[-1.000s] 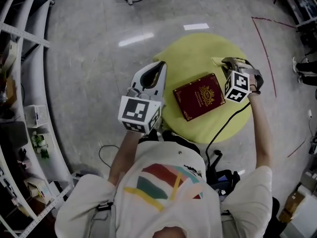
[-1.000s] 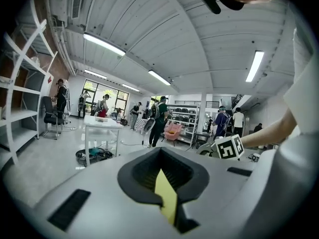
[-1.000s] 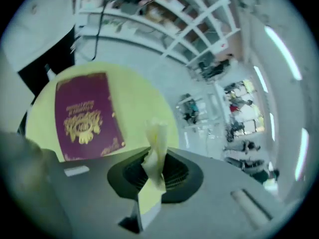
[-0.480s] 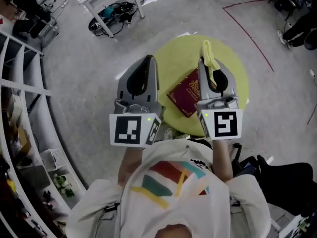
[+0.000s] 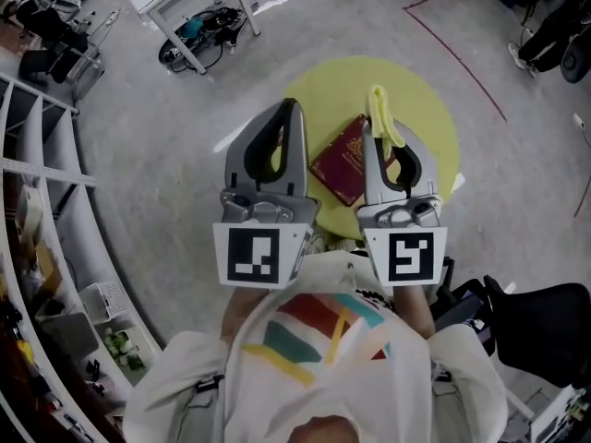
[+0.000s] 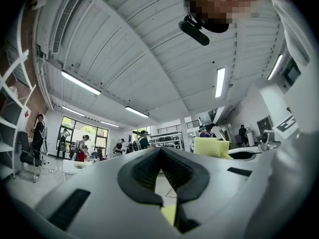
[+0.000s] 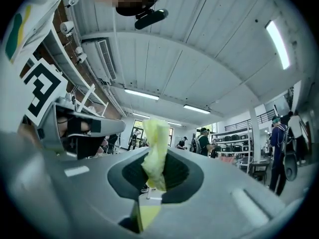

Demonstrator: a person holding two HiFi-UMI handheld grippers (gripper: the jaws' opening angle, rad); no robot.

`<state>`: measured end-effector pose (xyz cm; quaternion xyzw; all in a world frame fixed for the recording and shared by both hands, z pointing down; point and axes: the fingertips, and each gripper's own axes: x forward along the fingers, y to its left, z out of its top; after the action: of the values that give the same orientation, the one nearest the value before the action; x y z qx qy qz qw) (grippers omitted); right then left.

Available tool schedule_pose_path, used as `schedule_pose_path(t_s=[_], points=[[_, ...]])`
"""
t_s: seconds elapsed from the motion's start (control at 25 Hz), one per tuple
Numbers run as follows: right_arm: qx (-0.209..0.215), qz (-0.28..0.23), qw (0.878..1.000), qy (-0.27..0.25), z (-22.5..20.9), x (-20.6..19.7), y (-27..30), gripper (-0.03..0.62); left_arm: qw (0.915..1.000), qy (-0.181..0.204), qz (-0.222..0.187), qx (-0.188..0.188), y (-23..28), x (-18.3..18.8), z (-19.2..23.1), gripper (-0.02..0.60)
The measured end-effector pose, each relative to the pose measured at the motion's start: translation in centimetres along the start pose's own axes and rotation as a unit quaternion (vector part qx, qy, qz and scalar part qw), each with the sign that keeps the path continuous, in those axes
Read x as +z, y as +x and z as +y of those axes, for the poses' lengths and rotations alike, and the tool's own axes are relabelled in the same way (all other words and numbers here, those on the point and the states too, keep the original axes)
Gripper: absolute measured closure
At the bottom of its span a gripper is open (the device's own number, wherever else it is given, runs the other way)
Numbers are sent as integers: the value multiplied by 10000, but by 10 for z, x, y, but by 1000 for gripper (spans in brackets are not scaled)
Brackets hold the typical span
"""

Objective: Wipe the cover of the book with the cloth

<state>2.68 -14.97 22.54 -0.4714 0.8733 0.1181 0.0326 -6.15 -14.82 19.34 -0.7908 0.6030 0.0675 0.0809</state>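
Observation:
A dark red book (image 5: 340,158) with a gold emblem lies on the round yellow table (image 5: 427,109), partly hidden behind my grippers in the head view. My right gripper (image 5: 371,118) is raised above the table and shut on a pale yellow cloth (image 5: 383,112), which sticks up from its tips. In the right gripper view the cloth (image 7: 155,153) stands pinched between the jaws. My left gripper (image 5: 293,109) is raised beside it, jaws shut with nothing between them (image 6: 160,151). Both grippers point out over the room, roughly level.
A grey floor surrounds the table. A white stand with cables (image 5: 189,12) is at the back left, shelving (image 5: 42,210) runs along the left, and a dark chair (image 5: 531,326) sits at the lower right. Red tape (image 5: 457,40) marks the floor. Several people stand far off (image 6: 79,146).
Both grippers have risen from the table and now point forward side by side. The right one lifted the yellow cloth off the table and rolled over. The head view has shifted.

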Motion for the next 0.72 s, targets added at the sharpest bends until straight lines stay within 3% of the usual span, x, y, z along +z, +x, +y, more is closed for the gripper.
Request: schedule_pose_path(t_s=[0.72], points=[[97, -219, 9997, 25, 15, 22, -9, 565, 9997, 195, -87, 153, -25, 18, 7, 566]])
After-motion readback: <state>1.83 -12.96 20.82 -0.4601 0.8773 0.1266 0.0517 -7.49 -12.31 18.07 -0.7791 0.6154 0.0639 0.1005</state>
